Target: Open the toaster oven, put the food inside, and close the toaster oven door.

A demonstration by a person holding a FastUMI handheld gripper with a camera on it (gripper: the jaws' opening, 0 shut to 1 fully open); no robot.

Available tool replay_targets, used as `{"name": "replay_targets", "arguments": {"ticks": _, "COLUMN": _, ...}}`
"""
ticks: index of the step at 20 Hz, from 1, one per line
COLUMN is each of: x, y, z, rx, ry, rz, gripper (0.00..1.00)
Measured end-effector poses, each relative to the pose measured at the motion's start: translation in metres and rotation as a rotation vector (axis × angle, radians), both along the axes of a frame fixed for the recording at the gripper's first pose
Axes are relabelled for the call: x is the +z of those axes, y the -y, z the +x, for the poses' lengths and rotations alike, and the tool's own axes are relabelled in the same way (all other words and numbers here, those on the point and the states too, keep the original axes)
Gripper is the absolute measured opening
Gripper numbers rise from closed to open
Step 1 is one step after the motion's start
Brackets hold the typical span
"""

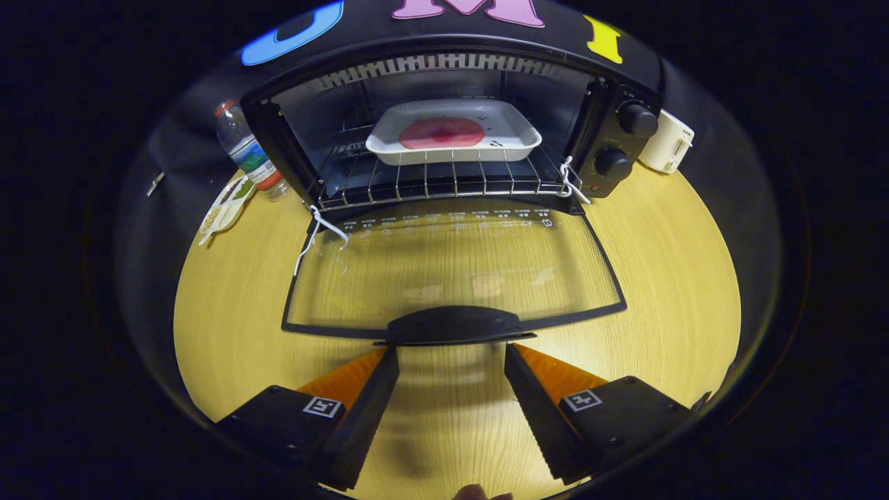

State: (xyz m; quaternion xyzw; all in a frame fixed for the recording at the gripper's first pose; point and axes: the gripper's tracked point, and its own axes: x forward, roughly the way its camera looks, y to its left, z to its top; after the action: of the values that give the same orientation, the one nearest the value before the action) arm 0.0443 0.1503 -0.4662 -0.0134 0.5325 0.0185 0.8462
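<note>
Your claw [451,354] stands with its fingers [371,389] apart, nothing between them but bare wood-grain surface [667,278]. The tips sit just short of the door handle [453,325], one to each side of it, not touching it as far as you can tell.

Oven [451,125] is open. Its glass door [451,267] lies folded down flat over the surface, toward you, handle at the near edge. White cords [321,229] hang at both hinge corners.

Food [442,132]: a round pinkish-red piece lying in a white rectangular tray [517,142]. The tray rests on the wire rack [444,182] inside the oven, roughly centred and set back from the rack's front edge.

Two black knobs [637,119] sit on the oven's right panel, one above the other.

Left of the oven: a clear bottle [246,149] with an orange cap, standing close against the oven's side. A flat packet [223,207] lies on the surface just in front of the bottle.

Right of the oven, behind its panel: a white box-shaped item [668,142]; you cannot tell what it is.

A fingertip [476,493] shows below the claw.
</note>
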Motion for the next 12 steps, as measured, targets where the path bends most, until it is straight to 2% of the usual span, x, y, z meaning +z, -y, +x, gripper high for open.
{"name": "replay_targets", "arguments": {"ticks": 6, "x": 0.012, "y": 0.001, "z": -0.001, "rx": 0.016, "ry": 0.059, "rz": -0.006, "gripper": 0.99}}
{"name": "replay_targets", "arguments": {"ticks": 12, "x": 0.049, "y": 0.0, "z": 0.0, "rx": 0.009, "ry": 0.172, "rz": 0.046, "gripper": 0.99}}
